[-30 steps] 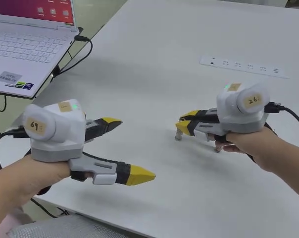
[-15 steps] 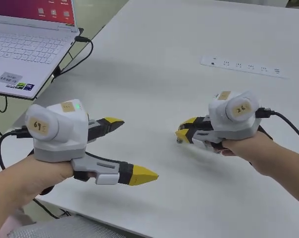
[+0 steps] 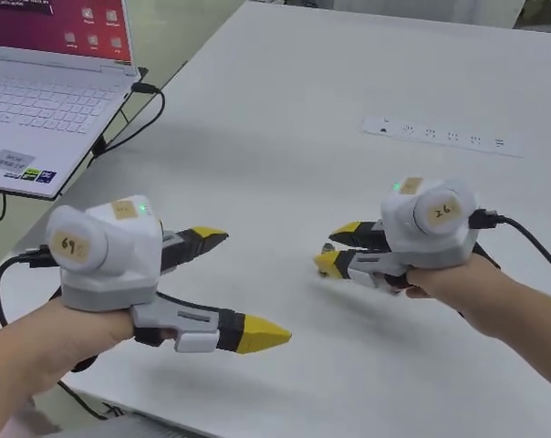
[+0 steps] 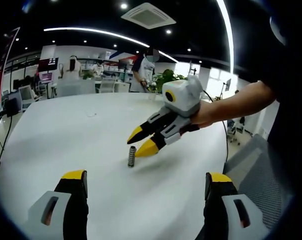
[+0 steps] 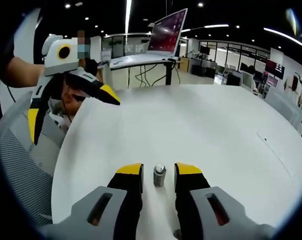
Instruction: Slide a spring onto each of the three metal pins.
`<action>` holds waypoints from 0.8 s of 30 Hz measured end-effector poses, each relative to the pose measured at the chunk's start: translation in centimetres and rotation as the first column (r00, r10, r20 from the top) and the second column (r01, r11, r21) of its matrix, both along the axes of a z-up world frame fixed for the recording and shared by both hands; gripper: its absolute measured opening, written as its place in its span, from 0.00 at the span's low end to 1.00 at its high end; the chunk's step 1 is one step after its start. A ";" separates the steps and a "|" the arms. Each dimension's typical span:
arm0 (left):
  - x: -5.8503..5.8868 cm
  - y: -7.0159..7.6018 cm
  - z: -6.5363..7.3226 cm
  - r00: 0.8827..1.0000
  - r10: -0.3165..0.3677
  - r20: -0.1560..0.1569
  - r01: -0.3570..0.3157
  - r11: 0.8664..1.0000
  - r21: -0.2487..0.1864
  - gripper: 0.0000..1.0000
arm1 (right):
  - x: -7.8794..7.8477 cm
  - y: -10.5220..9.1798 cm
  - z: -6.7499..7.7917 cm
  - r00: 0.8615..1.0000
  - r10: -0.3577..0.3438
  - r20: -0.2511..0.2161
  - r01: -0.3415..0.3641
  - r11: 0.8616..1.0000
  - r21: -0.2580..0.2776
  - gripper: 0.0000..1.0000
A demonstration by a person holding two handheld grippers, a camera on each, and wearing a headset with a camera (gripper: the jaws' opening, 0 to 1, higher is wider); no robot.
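Observation:
A small metal pin with a spring on it (image 5: 159, 175) stands upright on the white table (image 3: 285, 119). My right gripper (image 5: 159, 170) has its yellow-tipped jaws on either side of the pin, with a thin gap showing on both sides. From the left gripper view the same pin and spring (image 4: 132, 156) stands just beside the right gripper's tips (image 4: 142, 141). In the head view the right gripper (image 3: 334, 247) is at centre right and the pin (image 3: 327, 248) is barely visible at its tips. My left gripper (image 3: 244, 285) hovers at lower left, wide open and holding nothing; its own view shows it (image 4: 146, 176).
An open laptop (image 3: 47, 91) sits at the far left with a black cable (image 3: 139, 105) running off its corner. A white power strip (image 3: 440, 137) lies at the back right. A cable (image 3: 531, 242) trails from the right gripper. People stand far off in the room.
The head view has shifted slightly. The right gripper has eased a little left and levelled out over the table. The left gripper has hardly moved.

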State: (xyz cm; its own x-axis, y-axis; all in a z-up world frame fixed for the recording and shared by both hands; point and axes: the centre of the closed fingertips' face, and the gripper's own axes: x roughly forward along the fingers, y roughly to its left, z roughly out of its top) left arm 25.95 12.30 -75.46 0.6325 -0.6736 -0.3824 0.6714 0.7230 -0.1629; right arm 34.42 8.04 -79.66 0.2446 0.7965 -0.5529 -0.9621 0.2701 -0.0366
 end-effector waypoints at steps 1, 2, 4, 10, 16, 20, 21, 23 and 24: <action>0.1 -0.1 0.0 1.000 -0.001 0.001 0.001 1.000 0.001 0.95 | -0.1 -0.2 0.1 1.000 -0.001 0.001 0.001 1.000 0.003 0.23; 0.2 -0.2 0.1 1.000 -0.003 0.002 0.003 1.000 0.001 0.95 | -0.1 -0.3 0.2 1.000 -0.001 0.003 0.001 1.000 0.004 0.24; 0.3 -0.4 0.2 1.000 -0.008 0.006 0.008 1.000 0.002 0.95 | -0.2 -0.6 0.4 1.000 -0.004 0.004 0.004 1.000 0.009 0.25; 0.7 -1.1 0.1 1.000 -0.026 0.008 0.026 0.999 0.020 0.95 | -0.7 -1.6 1.4 1.000 -0.005 0.011 0.004 1.000 0.025 0.26; 0.8 -1.8 0.2 0.999 -0.039 0.008 0.039 0.999 0.015 0.95 | -1.2 -2.8 2.8 1.000 -0.004 0.023 0.003 0.998 0.063 0.27; 0.8 -1.9 0.2 0.999 -0.049 0.008 0.049 0.999 0.019 0.96 | -1.6 -3.4 3.6 1.000 -0.011 0.023 0.008 0.995 0.095 0.31; 0.9 -2.0 0.2 0.999 -0.051 0.010 0.051 0.999 0.019 0.96 | -1.8 -3.6 3.7 1.000 -0.014 0.023 0.012 0.995 0.099 0.31; 1.2 -2.0 0.3 0.999 -0.050 0.014 0.050 0.999 0.022 0.97 | -2.0 -4.1 3.9 0.999 -0.023 0.024 0.020 0.994 0.110 0.34; 1.3 -2.0 0.4 0.999 -0.047 0.018 0.047 0.999 0.022 0.98 | -2.1 -4.3 4.0 0.999 -0.022 0.025 0.019 0.994 0.111 0.35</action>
